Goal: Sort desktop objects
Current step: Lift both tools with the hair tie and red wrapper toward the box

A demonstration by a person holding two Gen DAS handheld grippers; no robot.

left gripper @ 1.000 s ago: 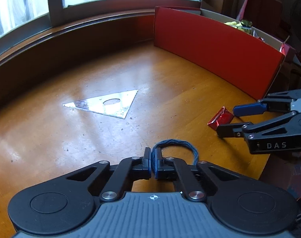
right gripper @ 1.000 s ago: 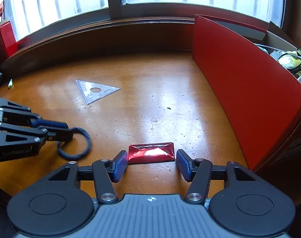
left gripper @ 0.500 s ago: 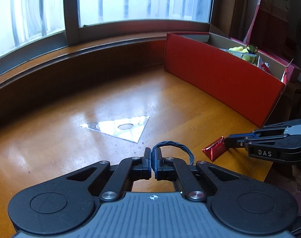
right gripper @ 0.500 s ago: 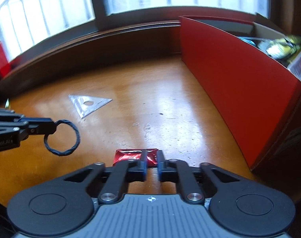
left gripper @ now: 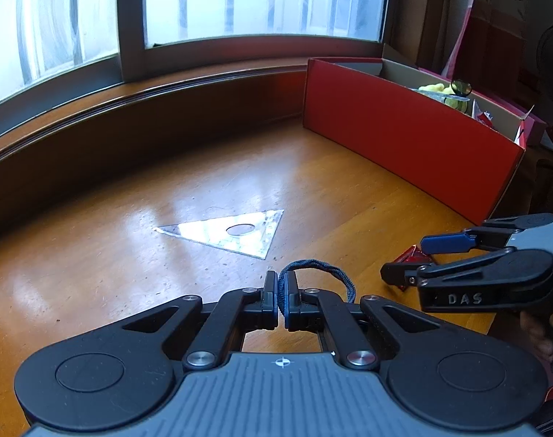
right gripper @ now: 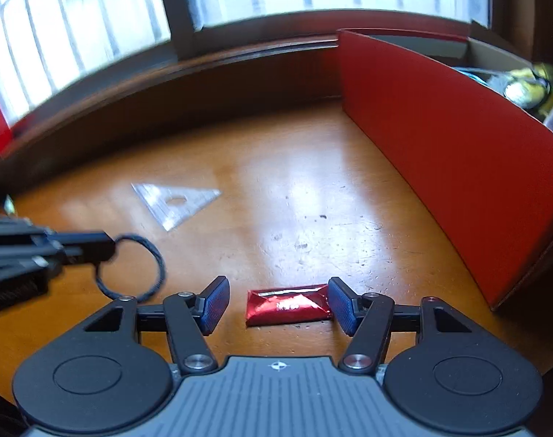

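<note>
Your left tongs (left gripper: 281,291) are pinched tight on a dark blue hair tie (left gripper: 324,269), with the rest of the loop curling out to the right of the fingers. From the right wrist view, the loop (right gripper: 130,267) hangs free off the tips of those tongs (right gripper: 105,251), above the table (right gripper: 276,182).

Your right tongs (right gripper: 274,302) are spread wide and hold nothing. A red foil packet (right gripper: 287,306) lies flat on the table between the two blue pads (right gripper: 214,304); its right end is at the right pad, though whether they touch is not clear, and a gap separates its left end from the left pad. In the left wrist view the same tongs (left gripper: 404,258) come in from the right with a blue pad uppermost, and only a sliver of the red packet (left gripper: 409,255) shows behind the fingers.

Further out, a clear plastic triangle ruler (left gripper: 232,231) with a round hole lies flat on the table (left gripper: 94,255), well apart from both tongs. To the right stands an open red box (left gripper: 404,138) against the table's far right side, with yellow-green things inside that are too small to make out. A dark wooden ledge and a bright window run along the back.
</note>
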